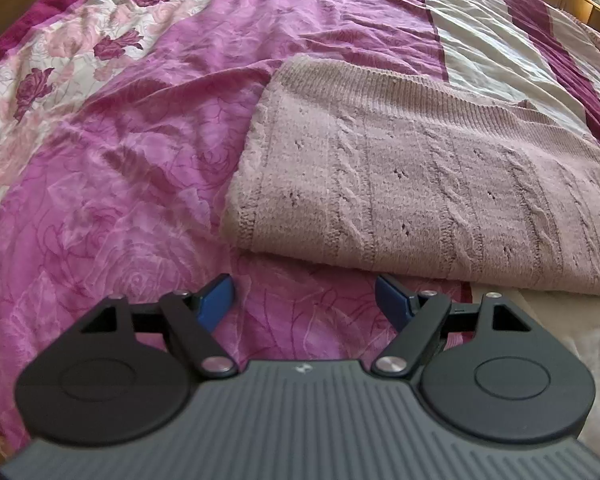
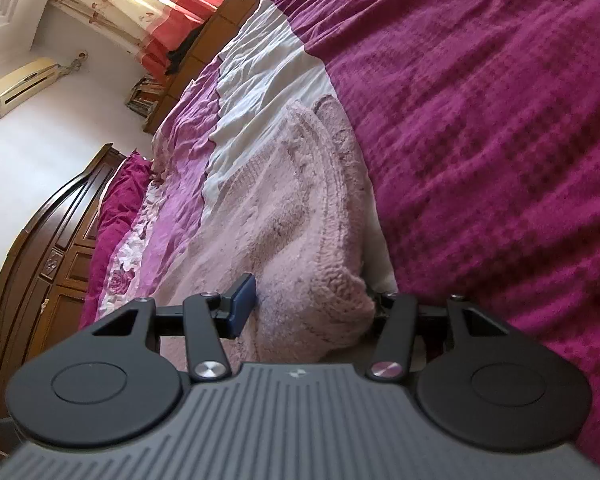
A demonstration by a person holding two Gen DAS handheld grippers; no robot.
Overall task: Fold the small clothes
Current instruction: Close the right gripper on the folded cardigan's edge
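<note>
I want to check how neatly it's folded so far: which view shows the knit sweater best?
The left wrist view: the knit sweater lies whole and flat on the bedspread, edges visible. The right wrist view shows only a bunched corner between the right gripper fingers.

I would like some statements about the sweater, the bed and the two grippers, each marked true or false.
1. The sweater is pale pink knit with a cable pattern. True.
2. The left gripper holds the sweater. False: its jaws are open, with only the bed cover between them.
3. The sweater's thick edge lies between the jaws of the right gripper. True.
4. The sweater lies on a wooden table. False: it lies on the bed cover.
</note>
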